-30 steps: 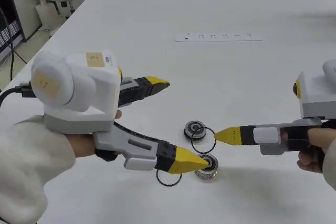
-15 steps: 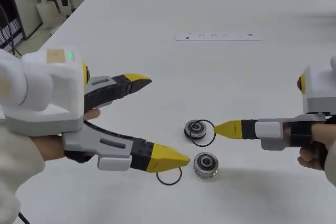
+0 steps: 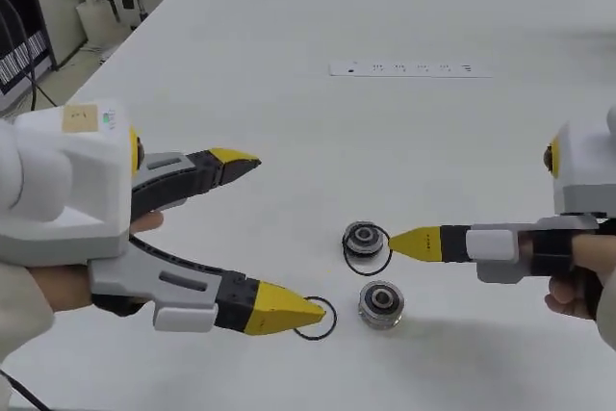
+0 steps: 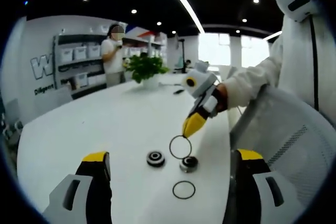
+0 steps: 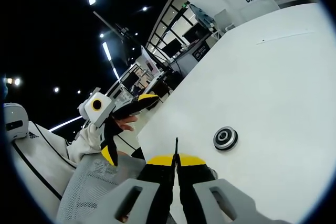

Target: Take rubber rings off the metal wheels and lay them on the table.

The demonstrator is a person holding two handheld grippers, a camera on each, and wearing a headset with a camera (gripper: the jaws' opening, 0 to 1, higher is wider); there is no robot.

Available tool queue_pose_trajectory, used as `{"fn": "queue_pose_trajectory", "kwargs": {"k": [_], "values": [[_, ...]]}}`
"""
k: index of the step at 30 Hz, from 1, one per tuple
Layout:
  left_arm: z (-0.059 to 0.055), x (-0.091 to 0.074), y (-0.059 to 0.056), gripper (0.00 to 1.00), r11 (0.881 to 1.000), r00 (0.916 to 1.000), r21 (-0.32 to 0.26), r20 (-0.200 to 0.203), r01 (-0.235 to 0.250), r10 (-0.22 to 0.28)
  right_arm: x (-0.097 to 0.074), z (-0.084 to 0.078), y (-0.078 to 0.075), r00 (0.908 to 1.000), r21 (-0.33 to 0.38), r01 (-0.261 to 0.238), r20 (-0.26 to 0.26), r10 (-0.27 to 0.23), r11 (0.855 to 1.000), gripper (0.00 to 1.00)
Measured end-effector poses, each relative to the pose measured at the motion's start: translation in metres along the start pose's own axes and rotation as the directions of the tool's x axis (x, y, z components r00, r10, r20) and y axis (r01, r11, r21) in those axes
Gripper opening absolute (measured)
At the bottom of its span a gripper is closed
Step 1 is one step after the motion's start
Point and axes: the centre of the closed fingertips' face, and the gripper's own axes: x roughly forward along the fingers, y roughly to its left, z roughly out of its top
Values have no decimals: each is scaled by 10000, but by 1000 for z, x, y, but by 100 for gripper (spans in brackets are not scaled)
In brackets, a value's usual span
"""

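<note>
**Ring pinched beside the far wheel**

The right gripper (image 3: pixel 399 244) is closed on a rubber ring (image 4: pixel 180 147), which is held upright just beside the far wheel (image 3: pixel 363 237). The left gripper (image 3: pixel 274 235) is held wide open. Its near jaw tip is seen just beside a loose ring (image 3: pixel 316 320) on the table (image 3: pixel 289 93), left of the near wheel (image 3: pixel 381 300). "Diligent" (image 4: pixel 44 88) can be read on a wall.

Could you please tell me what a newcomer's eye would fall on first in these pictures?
The right claw is shut on a black rubber ring that hangs at its yellow tip, right by the two metal wheels near the front of the white table. To their left the left claw gapes wide open, its lower tip over a second ring lying flat.
</note>
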Motion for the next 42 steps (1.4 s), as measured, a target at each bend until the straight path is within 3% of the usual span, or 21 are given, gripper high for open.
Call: {"fn": "queue_pose_trajectory", "kwargs": {"k": [15,20,26,42], "values": [[-12,-11,1,100,9988,9997,-441,-128,-201,195,8,-11,8,9984,-216,-144,-551,132,9997,0],[-11,-15,1,100,9980,9995,-570,75,-286,291,11,-16,10,9966,-340,-177,-810,149,9993,0],[-16,-16,0,100,9976,9997,-656,-68,-241,237,15,-22,12,9941,-395,-198,-1073,154,9990,0],[-21,-13,-5,100,9977,9996,-673,-284,-10,-9,26,-49,15,9764,-603,-381,-2147,243,9975,0]]}}
